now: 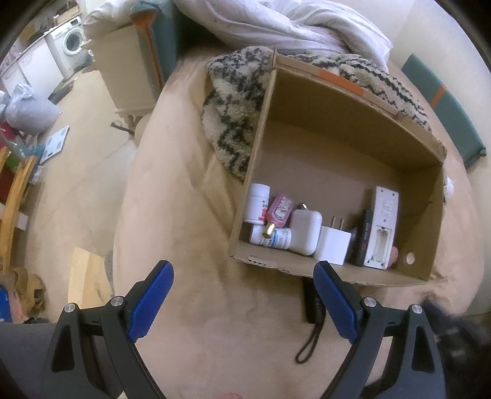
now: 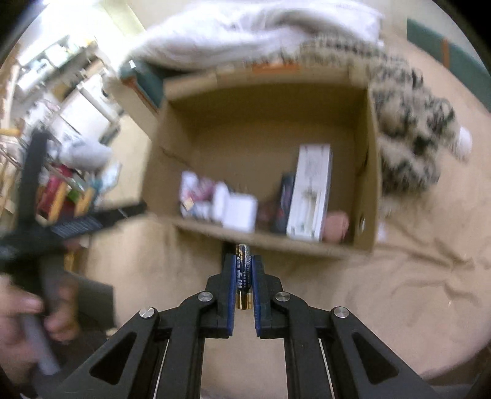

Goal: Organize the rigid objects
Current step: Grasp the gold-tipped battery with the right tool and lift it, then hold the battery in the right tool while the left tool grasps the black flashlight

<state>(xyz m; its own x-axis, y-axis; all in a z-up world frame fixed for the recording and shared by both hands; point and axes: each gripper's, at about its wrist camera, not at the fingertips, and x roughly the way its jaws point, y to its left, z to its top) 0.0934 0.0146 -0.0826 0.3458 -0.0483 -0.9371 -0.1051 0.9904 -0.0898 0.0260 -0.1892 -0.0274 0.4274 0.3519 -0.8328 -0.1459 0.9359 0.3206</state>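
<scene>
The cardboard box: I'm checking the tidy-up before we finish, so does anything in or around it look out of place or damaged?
Yes. A black device with a wrist strap lies outside the cardboard box, on the beige cover by its near wall. That wall's top edge is torn. Inside, the white remote lacks its battery cover. The right gripper holds a battery.

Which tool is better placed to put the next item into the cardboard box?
Right. The right tool already grips a battery in front of the cardboard box; the left tool is open and holds nothing.

Beige bed (image 1: 184, 214), cardboard box (image 1: 337, 101), patterned fluffy blanket (image 1: 236, 101), white duvet (image 1: 291, 24), black strapped device (image 1: 311, 304)
</scene>
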